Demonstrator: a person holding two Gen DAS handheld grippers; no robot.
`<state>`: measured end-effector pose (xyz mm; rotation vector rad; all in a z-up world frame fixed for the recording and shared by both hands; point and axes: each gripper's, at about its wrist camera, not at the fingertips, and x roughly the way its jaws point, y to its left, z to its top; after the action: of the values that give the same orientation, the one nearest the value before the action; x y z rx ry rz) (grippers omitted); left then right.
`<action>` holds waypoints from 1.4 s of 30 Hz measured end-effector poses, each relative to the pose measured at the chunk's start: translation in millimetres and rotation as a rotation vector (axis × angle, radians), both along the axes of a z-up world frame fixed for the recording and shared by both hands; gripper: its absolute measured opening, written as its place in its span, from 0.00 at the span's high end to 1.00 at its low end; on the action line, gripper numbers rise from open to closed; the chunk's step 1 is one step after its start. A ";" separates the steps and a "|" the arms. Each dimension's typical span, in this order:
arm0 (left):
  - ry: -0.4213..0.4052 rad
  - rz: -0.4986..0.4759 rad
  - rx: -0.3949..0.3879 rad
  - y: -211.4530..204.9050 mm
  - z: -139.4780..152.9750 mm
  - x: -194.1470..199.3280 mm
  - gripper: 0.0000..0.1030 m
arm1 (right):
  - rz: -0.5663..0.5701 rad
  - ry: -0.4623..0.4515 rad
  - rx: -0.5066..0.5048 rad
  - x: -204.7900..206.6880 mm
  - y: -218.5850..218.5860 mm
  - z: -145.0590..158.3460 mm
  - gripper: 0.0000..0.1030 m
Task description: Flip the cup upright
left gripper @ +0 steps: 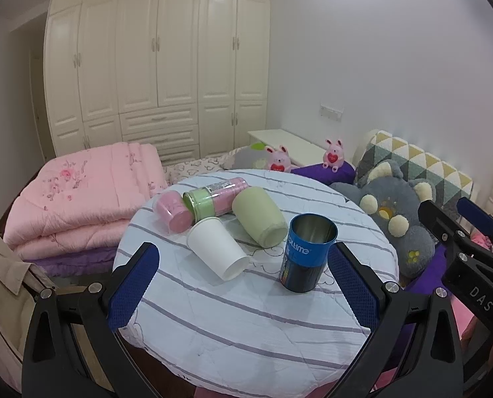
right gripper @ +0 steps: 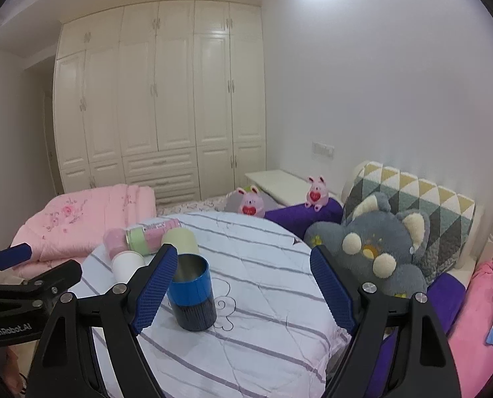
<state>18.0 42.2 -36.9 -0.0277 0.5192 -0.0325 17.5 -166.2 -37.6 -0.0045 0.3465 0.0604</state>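
Note:
A blue metal cup (left gripper: 308,252) stands upright on the round striped table (left gripper: 246,315), open end up; it also shows in the right wrist view (right gripper: 191,293). Behind it lie a white paper cup (left gripper: 216,252), a pale green cup (left gripper: 258,217), a pink cup (left gripper: 173,212) and a pink-and-green bottle (left gripper: 216,197), all on their sides. My left gripper (left gripper: 243,285) is open and empty, in front of the cups. My right gripper (right gripper: 243,292) is open and empty, its left finger beside the blue cup, not touching it. It also appears at the right edge of the left wrist view (left gripper: 458,229).
A folded pink quilt (left gripper: 80,199) lies left of the table. A grey plush toy (left gripper: 395,212) and a patterned cushion (left gripper: 422,165) sit to the right. Two pink plush rabbits (left gripper: 279,159) sit behind the table. A white wardrobe (left gripper: 160,66) fills the back wall.

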 end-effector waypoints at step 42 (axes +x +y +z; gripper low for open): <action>0.104 0.038 0.018 -18.7 29.6 34.5 0.00 | 0.062 0.099 0.063 37.3 -14.4 18.6 0.19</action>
<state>52.5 23.5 -7.3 -0.0215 0.6223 0.0108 54.8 -180.6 -19.0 0.0499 0.4435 0.1335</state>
